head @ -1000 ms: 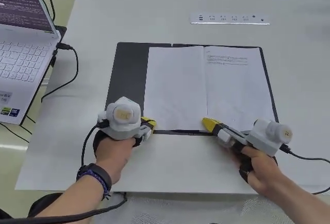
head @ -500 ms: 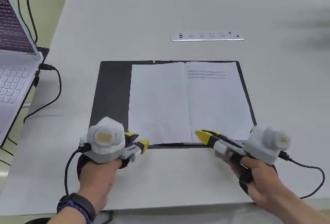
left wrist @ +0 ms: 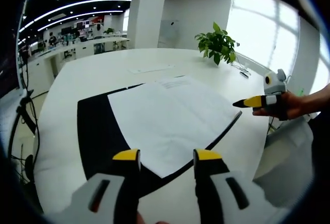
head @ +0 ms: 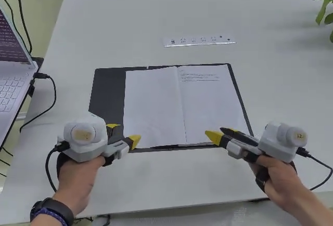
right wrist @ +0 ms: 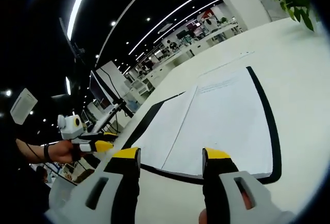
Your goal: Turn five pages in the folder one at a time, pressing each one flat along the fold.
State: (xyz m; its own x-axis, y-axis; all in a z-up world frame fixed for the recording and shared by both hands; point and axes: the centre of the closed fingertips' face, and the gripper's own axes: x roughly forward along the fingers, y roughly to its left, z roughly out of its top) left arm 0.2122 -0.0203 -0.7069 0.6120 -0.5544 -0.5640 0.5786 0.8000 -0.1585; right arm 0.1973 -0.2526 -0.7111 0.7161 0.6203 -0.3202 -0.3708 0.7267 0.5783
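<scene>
Left tool [left wrist: 166, 155], right tool [right wrist: 171, 153] now wider apart, both spread, by flat matte-black rectangular folder [head: 106, 96].

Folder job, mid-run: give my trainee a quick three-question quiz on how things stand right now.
1. True or false: the left gripper is shut on the near edge of the folder.
2. What lies on the table beyond the folder's far edge? A) a power strip B) a mug C) scissors
3. Fill in: the right gripper has its fingers ____, with nothing between them.

Key: 1 false, it is open and holds nothing. 2 A, the power strip. 3 open.
</scene>
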